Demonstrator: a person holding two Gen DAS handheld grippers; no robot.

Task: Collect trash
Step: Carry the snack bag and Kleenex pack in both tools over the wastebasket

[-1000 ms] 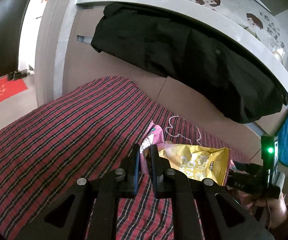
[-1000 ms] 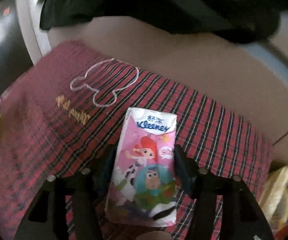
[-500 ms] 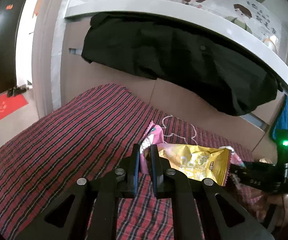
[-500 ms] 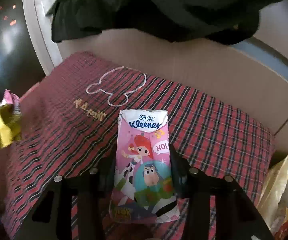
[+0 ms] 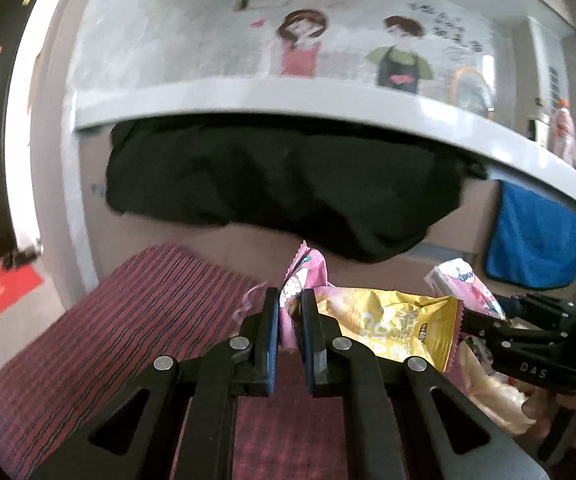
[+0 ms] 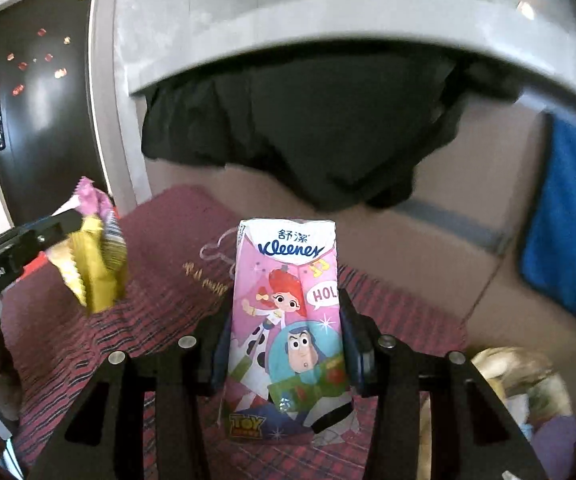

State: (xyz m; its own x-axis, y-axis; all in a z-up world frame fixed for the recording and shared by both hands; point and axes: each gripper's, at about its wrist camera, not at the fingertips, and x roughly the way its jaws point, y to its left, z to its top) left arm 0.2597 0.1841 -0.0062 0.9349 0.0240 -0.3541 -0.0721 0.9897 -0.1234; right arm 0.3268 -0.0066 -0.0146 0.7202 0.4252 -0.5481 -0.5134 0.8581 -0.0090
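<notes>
Above the red plaid blanket (image 6: 160, 312), the left gripper (image 5: 289, 312) pinches pink and gold wrappers (image 5: 387, 326) while the right gripper (image 6: 286, 336) clamps a Kleenex tissue pack (image 6: 288, 320).

A red plaid cover (image 5: 136, 320) is spread across the lower half of both views. A black cloth (image 5: 280, 188) is draped from a white ledge (image 5: 272, 96) at twelve o'clock. A blue towel (image 6: 567, 216) is hung at three o'clock. A dark door (image 6: 40, 120) is seen at ten o'clock.

Black left tool (image 5: 288, 312), blue pads, silver screws.
</notes>
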